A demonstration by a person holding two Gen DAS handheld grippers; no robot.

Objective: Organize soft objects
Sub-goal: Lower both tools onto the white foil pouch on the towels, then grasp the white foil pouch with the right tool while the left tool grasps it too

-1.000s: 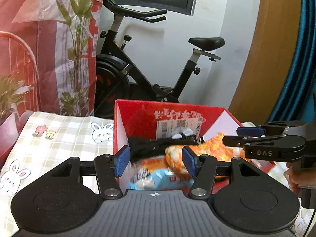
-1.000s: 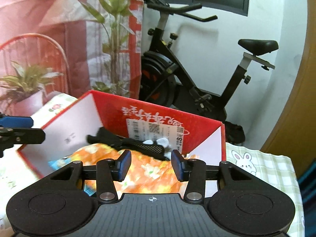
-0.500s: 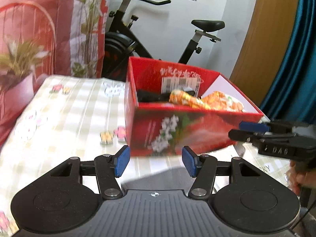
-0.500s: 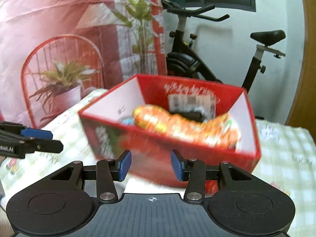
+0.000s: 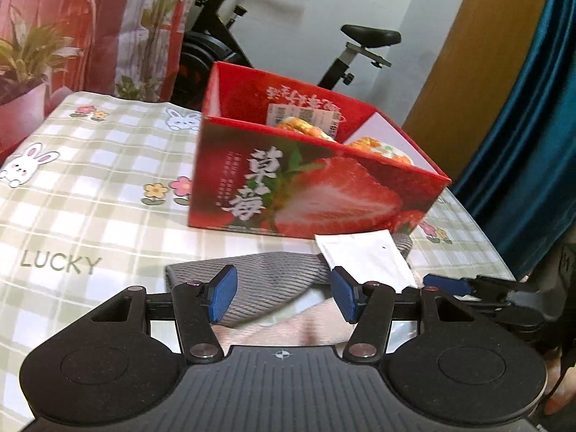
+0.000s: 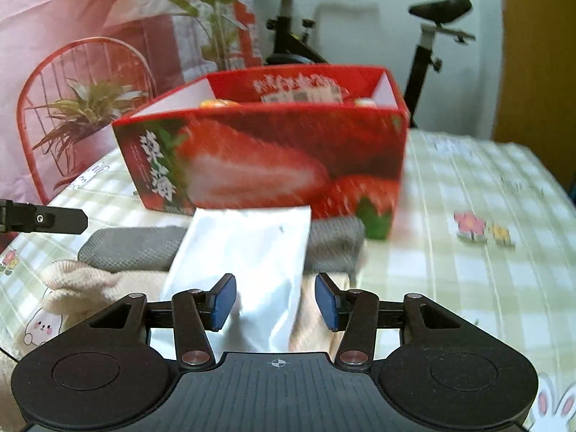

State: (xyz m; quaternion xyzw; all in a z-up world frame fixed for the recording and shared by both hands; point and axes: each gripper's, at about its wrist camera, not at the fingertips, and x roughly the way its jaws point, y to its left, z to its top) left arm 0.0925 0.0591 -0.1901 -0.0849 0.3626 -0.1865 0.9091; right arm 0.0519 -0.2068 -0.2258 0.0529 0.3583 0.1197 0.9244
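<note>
A red strawberry-print box (image 5: 306, 187) (image 6: 270, 158) stands on the checked tablecloth, with orange soft packs (image 5: 306, 129) showing above its rim. In front of it lie a grey knit piece (image 5: 266, 284) (image 6: 133, 248), a cream knit piece (image 6: 82, 284) and a white packet (image 5: 363, 259) (image 6: 248, 259) on top of them. My left gripper (image 5: 284, 291) hangs open just over the grey knit, holding nothing. My right gripper (image 6: 275, 300) (image 5: 450, 284) is opening its jaws over the near end of the white packet, and the pads do not press on it.
The checked tablecloth (image 5: 90, 187) stretches to the left and right (image 6: 468, 270) of the box. Behind the table are an exercise bike (image 5: 360, 43), a potted plant (image 6: 86, 111) in a red wire frame, a wooden door (image 5: 468, 54) and a blue curtain (image 5: 532, 126).
Both grippers have pulled back from above the box and sunk toward the table in front of it. The knit pieces and white packet have come into view. The right jaws stand a little wider.
</note>
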